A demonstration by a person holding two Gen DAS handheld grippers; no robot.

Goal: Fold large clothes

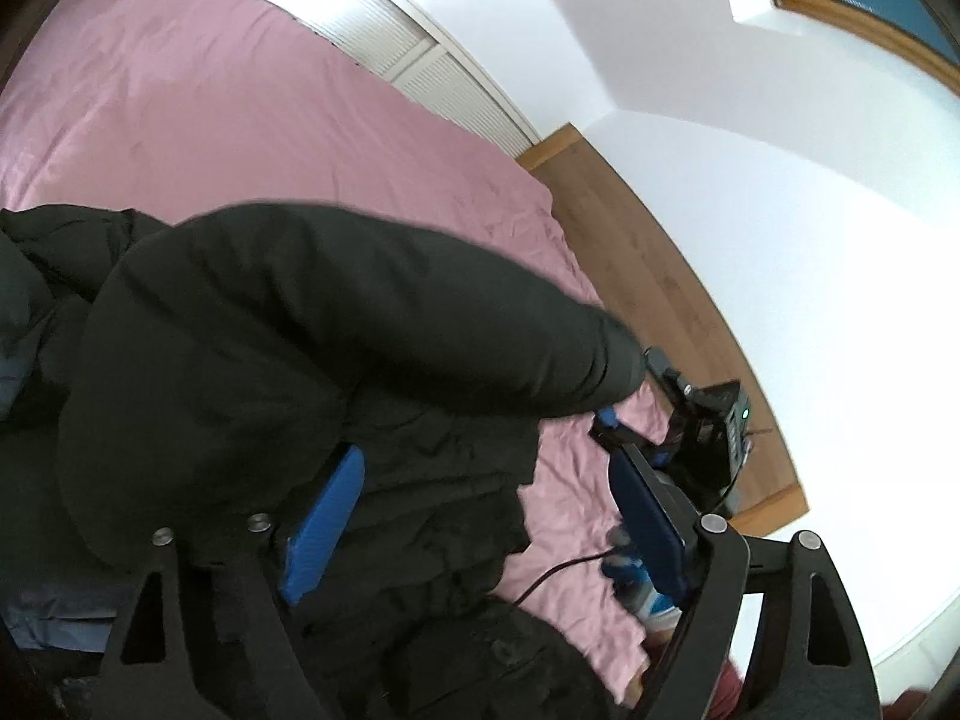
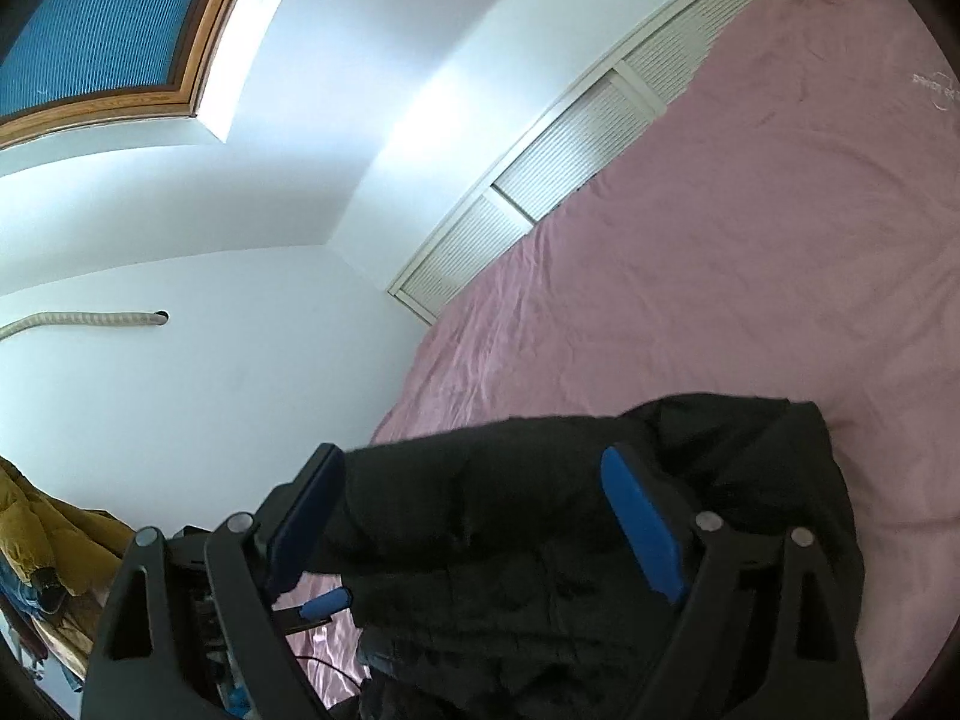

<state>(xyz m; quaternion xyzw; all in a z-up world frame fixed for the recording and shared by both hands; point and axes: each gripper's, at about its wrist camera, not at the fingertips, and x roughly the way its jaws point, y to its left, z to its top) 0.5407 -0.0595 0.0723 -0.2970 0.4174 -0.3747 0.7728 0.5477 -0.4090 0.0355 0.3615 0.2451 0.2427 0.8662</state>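
A black padded jacket lies rumpled on the pink bed sheet. One puffy sleeve stretches across it to the right. My left gripper hangs over the jacket's body, open, blue pads wide apart and pressing on nothing. Seen from the left wrist, my right gripper is at the sleeve's cuff. From the right wrist, that sleeve runs between the open right gripper's pads, and the bare blue face of one pad shows. The rest of the jacket lies beyond on the sheet.
The bed's edge drops to a wooden floor by a white wall. Louvred white doors run along the bed's far side. A window with a blue blind sits high up. A mustard garment lies off the bed. A black cable crosses the sheet.
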